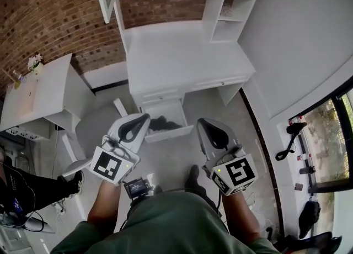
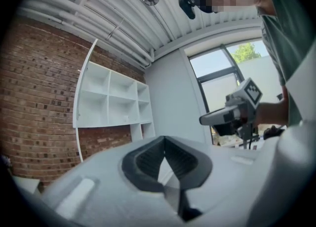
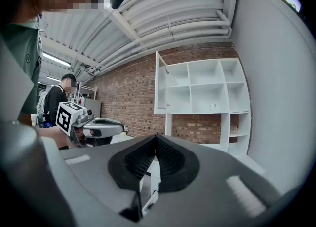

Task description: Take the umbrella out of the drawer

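In the head view the white desk (image 1: 182, 59) has its lower drawer (image 1: 171, 133) pulled open. Inside lies a dark bundle, the umbrella (image 1: 162, 122). My left gripper (image 1: 145, 116) is held just left of the drawer, shut, with nothing between its jaws. My right gripper (image 1: 200, 121) is just right of the drawer, also shut and empty. Both point toward the desk and stand apart from the umbrella. The left gripper view shows the left gripper (image 2: 164, 137) with pads together and the right gripper (image 2: 231, 114) beside it. The right gripper view shows the right gripper (image 3: 156, 135) shut, with the left gripper (image 3: 93, 128) at its left.
A white hutch with open shelves (image 1: 220, 4) tops the desk against the brick wall (image 1: 49, 10). A second white table (image 1: 38, 93) and a white chair (image 1: 74, 162) stand at the left, next to a seated person's leg (image 1: 33, 186). A window sill (image 1: 298, 148) runs along the right.
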`<control>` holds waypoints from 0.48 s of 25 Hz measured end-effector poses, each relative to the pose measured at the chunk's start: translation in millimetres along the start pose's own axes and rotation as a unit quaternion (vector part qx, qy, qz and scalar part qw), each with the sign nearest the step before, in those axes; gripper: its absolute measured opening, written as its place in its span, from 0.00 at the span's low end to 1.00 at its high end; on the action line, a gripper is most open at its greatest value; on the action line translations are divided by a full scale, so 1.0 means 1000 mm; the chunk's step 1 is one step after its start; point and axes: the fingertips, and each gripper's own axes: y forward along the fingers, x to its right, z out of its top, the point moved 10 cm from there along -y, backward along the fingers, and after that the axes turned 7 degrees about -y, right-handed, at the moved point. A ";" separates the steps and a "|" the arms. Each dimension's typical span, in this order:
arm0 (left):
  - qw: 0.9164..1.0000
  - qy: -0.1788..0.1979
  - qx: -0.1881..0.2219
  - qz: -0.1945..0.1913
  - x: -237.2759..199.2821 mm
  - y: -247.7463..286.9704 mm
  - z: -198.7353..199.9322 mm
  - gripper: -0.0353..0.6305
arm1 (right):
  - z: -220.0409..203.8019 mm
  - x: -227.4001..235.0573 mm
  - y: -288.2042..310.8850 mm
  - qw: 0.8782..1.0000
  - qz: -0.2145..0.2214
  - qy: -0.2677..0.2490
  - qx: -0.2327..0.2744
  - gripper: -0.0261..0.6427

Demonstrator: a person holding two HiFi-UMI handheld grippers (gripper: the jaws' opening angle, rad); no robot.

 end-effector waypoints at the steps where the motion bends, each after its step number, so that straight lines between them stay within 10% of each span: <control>1: 1.000 0.000 -0.004 0.010 -0.002 0.009 -0.001 0.06 | -0.002 0.012 0.007 1.000 0.010 0.002 0.002 0.05; 12: 0.995 0.003 -0.033 0.099 -0.002 0.130 -0.002 0.06 | -0.031 0.159 0.058 0.995 0.102 0.013 0.016 0.05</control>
